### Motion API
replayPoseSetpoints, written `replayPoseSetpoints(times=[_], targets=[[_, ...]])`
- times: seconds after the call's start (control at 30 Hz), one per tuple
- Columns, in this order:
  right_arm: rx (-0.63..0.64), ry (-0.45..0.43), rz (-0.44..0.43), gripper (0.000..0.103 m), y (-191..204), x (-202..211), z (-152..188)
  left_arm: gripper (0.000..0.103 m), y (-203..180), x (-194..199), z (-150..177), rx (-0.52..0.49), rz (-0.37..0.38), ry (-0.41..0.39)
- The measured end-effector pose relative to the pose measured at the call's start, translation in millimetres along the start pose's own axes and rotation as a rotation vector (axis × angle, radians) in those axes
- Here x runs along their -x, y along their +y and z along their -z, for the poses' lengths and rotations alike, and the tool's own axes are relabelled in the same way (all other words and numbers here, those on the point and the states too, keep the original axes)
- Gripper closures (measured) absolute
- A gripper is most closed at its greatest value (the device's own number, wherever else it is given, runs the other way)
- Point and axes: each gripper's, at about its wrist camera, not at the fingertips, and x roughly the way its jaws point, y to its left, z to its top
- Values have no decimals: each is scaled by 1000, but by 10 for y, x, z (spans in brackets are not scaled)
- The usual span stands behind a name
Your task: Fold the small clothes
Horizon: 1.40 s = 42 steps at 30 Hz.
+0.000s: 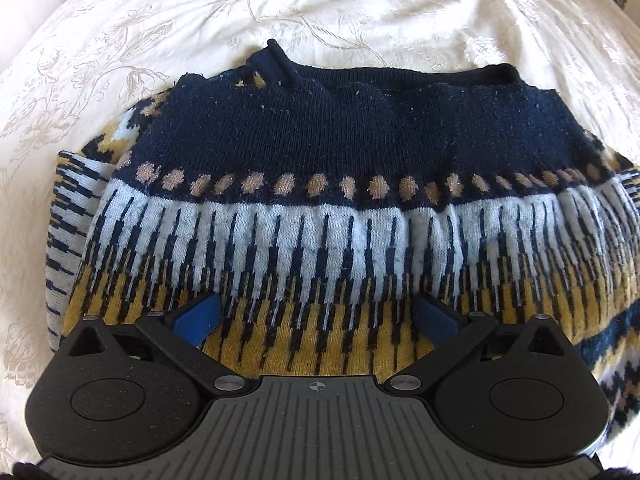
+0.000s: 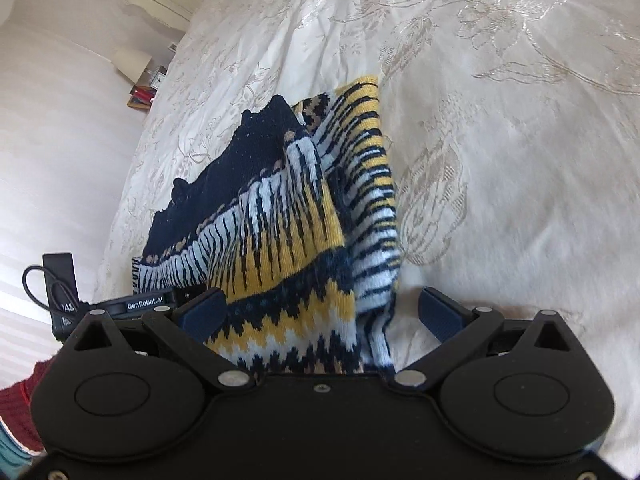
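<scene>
The left gripper (image 1: 316,316) is held pointing steeply downward, its blue-padded fingers (image 1: 200,316) spread wide apart with nothing pinched between them. The right gripper (image 2: 320,312) is angled less steeply (roughly halfway toward level), and its jaws are likewise seen spread wide. A dark red sleeve (image 2: 24,396) is glimpsed behind it.

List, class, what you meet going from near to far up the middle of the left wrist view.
Left hand-held gripper → sweater's yellow band → white-and-navy spikes → tan dots → plain navy part → white bedspread.
</scene>
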Motion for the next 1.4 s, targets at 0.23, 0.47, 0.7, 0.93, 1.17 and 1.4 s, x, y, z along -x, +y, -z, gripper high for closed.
replayPoseSetpoints(times=[0.23,0.47,0.7,0.93,1.17,1.4], targets=[[0,11,-3,0,-2,-246,-127,2,40,114,-116,45,29,16],[19,-6,-29,0,-26,-209,-83,8,-9,-19,-439,39,19,-16],[-6,6,-55,0,-81,-205,-127,0,-45,-333,-552,63,-22,21],[-10,11,-91,0,-127,-201,-143,0,-148,-355,-447,52,-45,-11],[-40,67,-172,0,-156,-296,-316,0,-209,-354,-421,51,-47,-4],[-55,99,-217,0,-64,-534,-519,0,-145,-320,-518,51,-32,5]])
